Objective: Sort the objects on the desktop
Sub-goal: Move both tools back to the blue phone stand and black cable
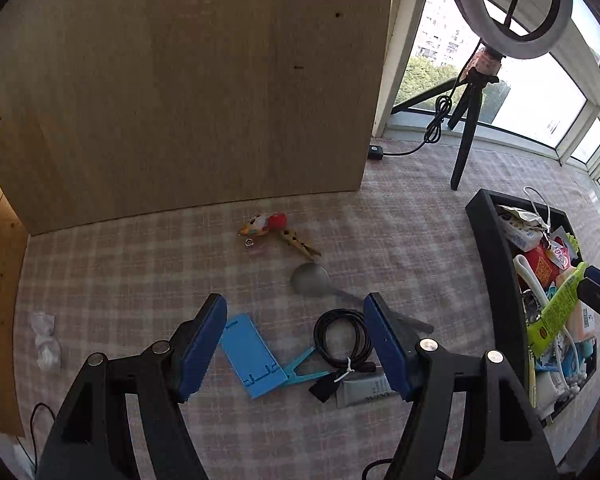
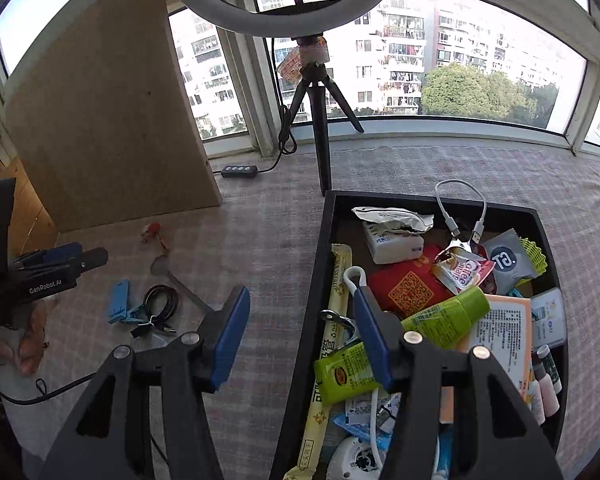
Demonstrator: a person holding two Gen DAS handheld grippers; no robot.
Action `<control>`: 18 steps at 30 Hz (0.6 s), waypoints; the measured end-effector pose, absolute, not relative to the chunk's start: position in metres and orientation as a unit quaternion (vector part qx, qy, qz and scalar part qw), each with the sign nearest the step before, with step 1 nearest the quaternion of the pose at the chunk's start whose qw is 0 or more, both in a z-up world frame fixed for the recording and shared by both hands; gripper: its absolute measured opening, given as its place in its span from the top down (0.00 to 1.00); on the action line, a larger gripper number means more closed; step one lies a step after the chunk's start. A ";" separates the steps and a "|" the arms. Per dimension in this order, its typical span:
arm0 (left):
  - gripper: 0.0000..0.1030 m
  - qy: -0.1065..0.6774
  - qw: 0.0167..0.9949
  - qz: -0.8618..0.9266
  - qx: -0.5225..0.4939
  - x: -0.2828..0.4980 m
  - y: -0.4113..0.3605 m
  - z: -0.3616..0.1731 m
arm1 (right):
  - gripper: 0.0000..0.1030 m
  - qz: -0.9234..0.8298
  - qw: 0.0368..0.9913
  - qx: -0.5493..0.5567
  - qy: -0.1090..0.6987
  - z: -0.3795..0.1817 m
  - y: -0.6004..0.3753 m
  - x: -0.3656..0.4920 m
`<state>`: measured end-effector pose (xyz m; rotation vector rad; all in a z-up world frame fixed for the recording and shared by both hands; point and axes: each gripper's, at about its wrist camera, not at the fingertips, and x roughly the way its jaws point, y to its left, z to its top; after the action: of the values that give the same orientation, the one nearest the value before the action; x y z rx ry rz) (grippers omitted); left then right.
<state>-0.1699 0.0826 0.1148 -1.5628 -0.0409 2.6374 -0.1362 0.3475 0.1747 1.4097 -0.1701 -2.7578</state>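
Blue padded tongs on our left hand (image 1: 294, 346) hang spread wide with nothing between them, tilted down over the checked pink tabletop cloth (image 1: 140, 280). Below them, in the left wrist view, we see what is left to sort: a folded light-blue plastic phone stand (image 1: 250, 354), a coiled black cable bound with a white tie (image 1: 342, 340), a grey squeeze tube (image 1: 364, 390) lying partly under that cable, and a grey metal spoon (image 1: 312, 280) whose handle runs behind the right-hand pad. Farther off lie a small red-and-orange toy figure (image 1: 266, 226) touching a wooden clothespin (image 1: 300, 245), and a crumpled clear wrapper (image 1: 44, 338) well apart at the left. The black rectangular tray (image 1: 500, 264) stands to the right, already heaped.

From the right wrist view, our right tongs (image 2: 300, 336) are likewise released and empty, straddling the tray's near wall (image 2: 320, 280), one pad over the cloth and one over a lime-green tube (image 2: 440, 320) inside. The left tongs (image 2: 56, 268) show at the far left, above the cable.

Our worry is the cluster: cable, phone stand and grey tube touch or overlap, so closing on one may drag its neighbours or snag a cable loop. The flat spoon could slip from the pads. The tray is crowded enough that anything dropped on top may slide back out over the wall.
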 end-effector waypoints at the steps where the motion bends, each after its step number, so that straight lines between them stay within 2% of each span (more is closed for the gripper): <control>1: 0.35 -0.016 0.027 0.857 -0.515 -0.167 0.073 0.108 | 0.49 -0.886 0.031 0.460 -0.041 0.170 0.336 -0.141; 9: 0.39 -0.040 -0.019 0.828 -0.559 -0.159 0.030 0.063 | 0.49 -0.857 0.110 0.502 0.035 0.130 0.258 -0.184; 18: 0.39 -0.037 -0.020 0.815 -0.578 -0.161 0.042 0.037 | 0.49 -0.832 0.147 0.531 0.063 0.096 0.201 -0.235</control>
<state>-0.1609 0.0417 0.0369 -1.8381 -0.1169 2.5937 -0.2353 0.2007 0.0963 1.5292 0.1807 -2.3950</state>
